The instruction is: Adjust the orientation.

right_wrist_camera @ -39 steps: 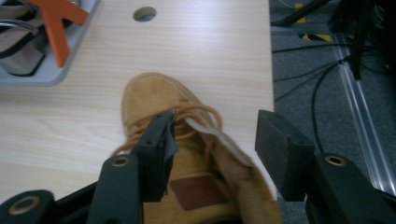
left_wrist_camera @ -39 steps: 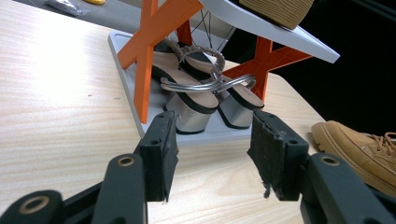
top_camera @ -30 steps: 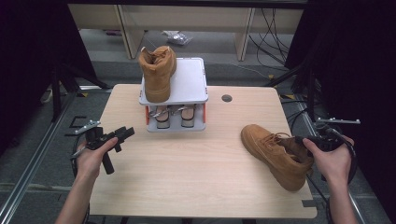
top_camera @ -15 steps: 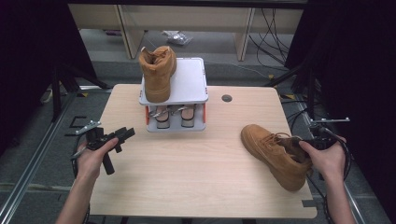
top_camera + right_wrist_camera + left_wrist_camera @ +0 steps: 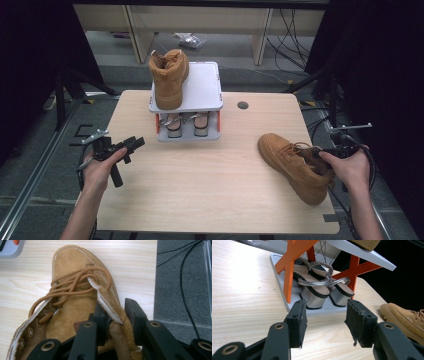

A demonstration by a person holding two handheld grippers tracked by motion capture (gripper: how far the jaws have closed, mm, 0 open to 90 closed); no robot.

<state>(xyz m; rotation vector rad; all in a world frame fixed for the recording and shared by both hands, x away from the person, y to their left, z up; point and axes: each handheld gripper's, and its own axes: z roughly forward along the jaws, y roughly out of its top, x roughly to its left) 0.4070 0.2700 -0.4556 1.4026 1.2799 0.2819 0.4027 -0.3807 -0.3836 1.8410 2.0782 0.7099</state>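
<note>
A tan lace-up boot (image 5: 292, 162) lies on the wooden table (image 5: 200, 190) at the right, toe toward the middle. My right gripper (image 5: 320, 152) sits at its ankle opening. In the right gripper view one jaw is inside the boot (image 5: 75, 272) and the other outside, and my right gripper (image 5: 115, 312) has just been closing and now pinches the padded collar. Its twin boot (image 5: 169, 77) stands on top of the small shoe rack (image 5: 202, 87). My left gripper (image 5: 135, 144) hovers open at the left, and in its own view my left gripper (image 5: 326, 315) points at the rack with nothing between the jaws.
A pair of silver-heeled sandals (image 5: 317, 287) sits on the rack's lower shelf between orange legs (image 5: 289, 272). A round cable hole (image 5: 243, 105) lies behind the rack on the right. The boot on the table is close to the right edge.
The right hand has shifted slightly toward the boot and its jaws have narrowed onto the collar. The left hand and gripper have stayed put.
</note>
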